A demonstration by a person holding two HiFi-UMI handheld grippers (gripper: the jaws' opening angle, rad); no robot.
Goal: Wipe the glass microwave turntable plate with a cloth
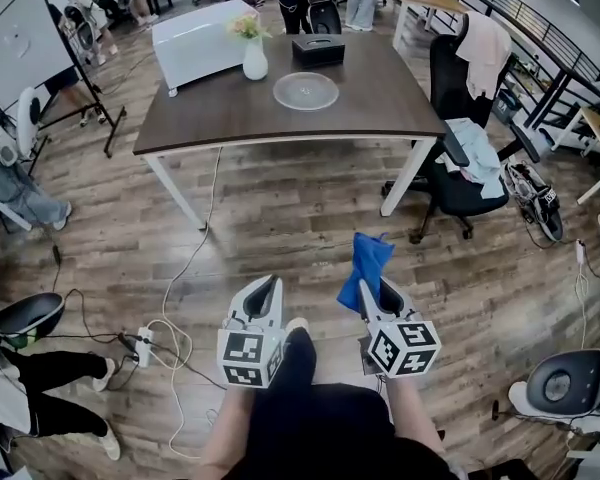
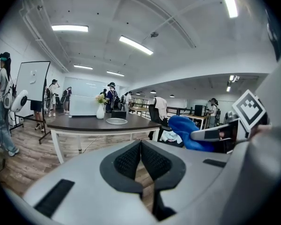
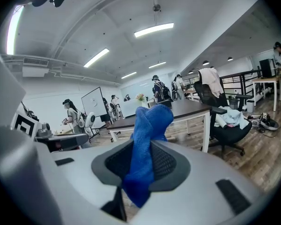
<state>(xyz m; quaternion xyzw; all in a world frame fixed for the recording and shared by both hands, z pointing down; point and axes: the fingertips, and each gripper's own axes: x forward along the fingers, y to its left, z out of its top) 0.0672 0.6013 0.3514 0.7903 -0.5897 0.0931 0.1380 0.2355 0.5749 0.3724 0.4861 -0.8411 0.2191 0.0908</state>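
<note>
Here right hand-held gripper point(image 1: 368, 296) pinched the cloth point(image 1: 368, 258), left hand-held gripper point(image 1: 270, 286) pressed together empty; the plate point(image 1: 305, 91) lay well ahead on worktop point(image 1: 380, 83)

Both held side by side, well short of the table point(image 1: 220, 108): left gripper point(image 1: 265, 286) jaws closed, empty; right gripper point(image 1: 372, 288) jaws clamped on blue cloth point(image 1: 368, 261).

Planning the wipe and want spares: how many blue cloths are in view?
1. The blue cloth is clamped in the right tool, held short of the table. The left tool is shut on nothing. Others may be hidden.
</note>
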